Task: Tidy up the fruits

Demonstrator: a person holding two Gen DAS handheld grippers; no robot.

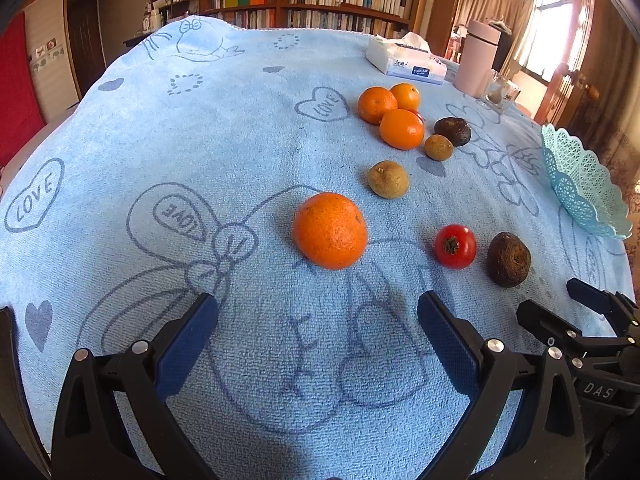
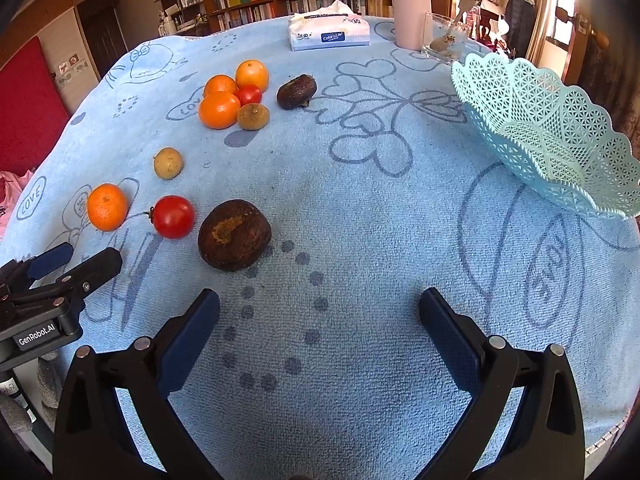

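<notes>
Fruits lie loose on a light blue towel. My left gripper is open and empty, just short of a large orange. Right of it lie a red tomato and a dark brown fruit. A kiwi lies behind the orange. Farther back sits a cluster of three oranges, a small brown fruit and a dark fruit. My right gripper is open and empty, right of the near dark brown fruit. A turquoise lattice basket stands empty at the right.
A tissue box, a pink bottle and a clear glass stand at the table's far edge. The left gripper shows at the left edge of the right wrist view. Bookshelves fill the background.
</notes>
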